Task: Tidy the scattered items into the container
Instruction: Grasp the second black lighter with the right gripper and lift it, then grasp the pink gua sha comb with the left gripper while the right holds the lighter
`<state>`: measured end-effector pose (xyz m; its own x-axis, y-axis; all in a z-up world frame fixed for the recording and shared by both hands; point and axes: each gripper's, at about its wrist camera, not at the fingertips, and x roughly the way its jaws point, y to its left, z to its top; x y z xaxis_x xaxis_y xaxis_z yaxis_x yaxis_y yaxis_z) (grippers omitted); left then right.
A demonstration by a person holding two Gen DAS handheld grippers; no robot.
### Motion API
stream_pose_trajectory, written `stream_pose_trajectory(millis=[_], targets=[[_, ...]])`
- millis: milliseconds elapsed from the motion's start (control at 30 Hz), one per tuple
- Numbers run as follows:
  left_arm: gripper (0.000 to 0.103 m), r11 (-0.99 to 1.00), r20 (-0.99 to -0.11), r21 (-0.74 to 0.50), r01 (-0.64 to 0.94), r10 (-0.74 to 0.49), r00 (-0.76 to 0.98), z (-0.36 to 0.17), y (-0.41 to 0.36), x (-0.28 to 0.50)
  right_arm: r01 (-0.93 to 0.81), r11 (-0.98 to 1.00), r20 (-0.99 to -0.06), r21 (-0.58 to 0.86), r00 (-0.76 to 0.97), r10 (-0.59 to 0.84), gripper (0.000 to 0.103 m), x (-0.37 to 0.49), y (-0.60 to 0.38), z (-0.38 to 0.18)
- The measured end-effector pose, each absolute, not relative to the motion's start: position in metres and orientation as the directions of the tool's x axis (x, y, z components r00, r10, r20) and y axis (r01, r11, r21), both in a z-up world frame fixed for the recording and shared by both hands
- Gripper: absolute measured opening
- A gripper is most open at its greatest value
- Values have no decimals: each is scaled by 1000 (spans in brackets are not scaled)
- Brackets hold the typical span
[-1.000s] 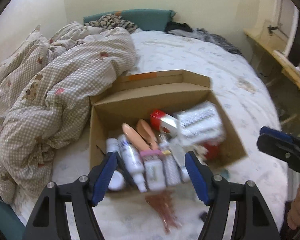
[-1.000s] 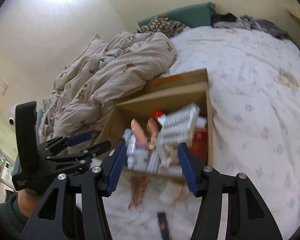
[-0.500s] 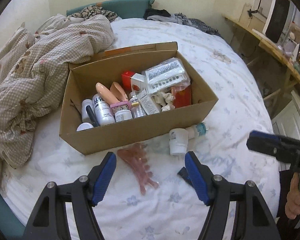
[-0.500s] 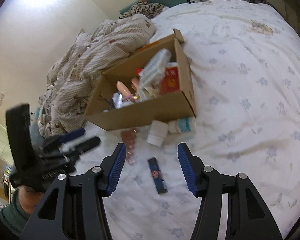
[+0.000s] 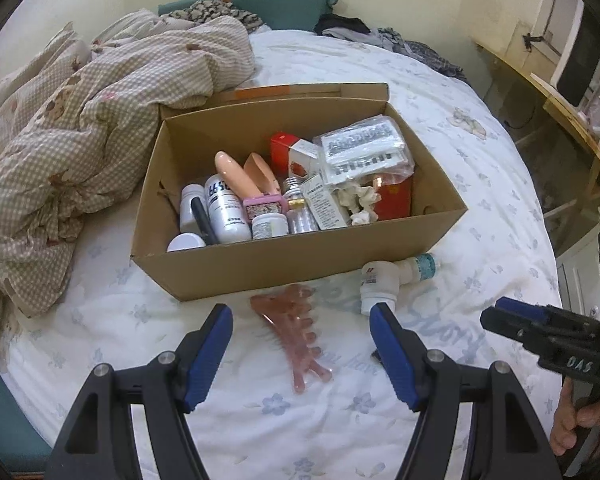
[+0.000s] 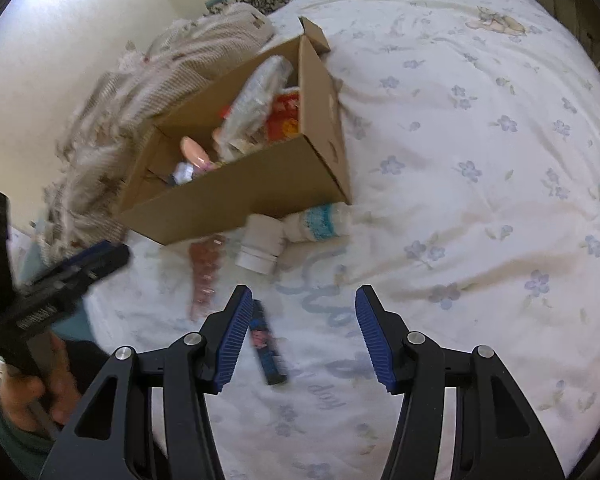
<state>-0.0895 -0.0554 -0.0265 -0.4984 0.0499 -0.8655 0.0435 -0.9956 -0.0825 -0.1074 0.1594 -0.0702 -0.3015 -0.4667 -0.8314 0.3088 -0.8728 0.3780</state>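
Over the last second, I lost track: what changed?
Both tongs, left and right, pulled back from over the cardboard box toward the loose items, open and empty. The pink hair claw, white bottle and dark tube stayed on the bedsheet.

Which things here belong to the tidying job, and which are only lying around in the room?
Belong to the job:
brown cardboard box
pink plastic hair claw
white plastic bottle
white bottle with teal label
small dark flat packet

Just lying about:
checked beige duvet
dark clothes by the headboard
wooden desk
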Motion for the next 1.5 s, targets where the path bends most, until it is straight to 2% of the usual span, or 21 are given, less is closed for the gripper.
stream_pose_trajectory(millis=[100,333,500,567,600,633,867,967,1167,1300,1367,1467,1500], targets=[[72,-994,-875,-81,72,37,-483,-31,-60,-91,339,-892,-864,299,-299,-404,59,-107,152,-76],[72,-986,-888,-130,107,68,-455,-37,-72,-94,479,-810,-881,339,-140,-452,59,-96,110,-99],[72,-973,-908,-171,153,96,-408,-49,-83,-96,599,-770,-929,219,-114,-353,57,-82,73,-124],[72,-973,-916,-169,155,97,-390,-54,-83,-97,627,-761,-938,170,-135,-320,46,-79,67,-129],[72,-975,-920,-162,152,94,-380,-56,-81,-98,635,-758,-938,151,-150,-312,31,-79,65,-129],[72,-977,-925,-153,146,89,-370,-59,-79,-100,632,-759,-936,154,-153,-317,21,-82,66,-127],[72,-988,-955,-110,108,75,-286,-83,-63,-107,553,-800,-885,231,-223,-409,21,-95,91,-86],[72,-988,-971,-103,115,75,-227,-100,-61,-114,505,-812,-812,291,-318,-489,21,-101,113,-41],[72,-979,-985,-114,171,88,-151,-128,-65,-131,525,-809,-719,266,-451,-529,21,-95,134,16],[72,-980,-989,-95,175,73,-128,-142,-61,-140,527,-802,-702,283,-456,-547,21,-99,136,22],[82,-983,-991,-83,162,64,-120,-149,-56,-143,535,-797,-698,280,-456,-552,21,-98,136,23],[82,-994,-991,-17,104,3,-132,-150,-43,-143,542,-792,-688,280,-462,-560,21,-99,135,23],[77,-996,-990,-8,92,-5,-141,-150,-41,-142,541,-792,-684,283,-464,-562,21,-98,135,23]])
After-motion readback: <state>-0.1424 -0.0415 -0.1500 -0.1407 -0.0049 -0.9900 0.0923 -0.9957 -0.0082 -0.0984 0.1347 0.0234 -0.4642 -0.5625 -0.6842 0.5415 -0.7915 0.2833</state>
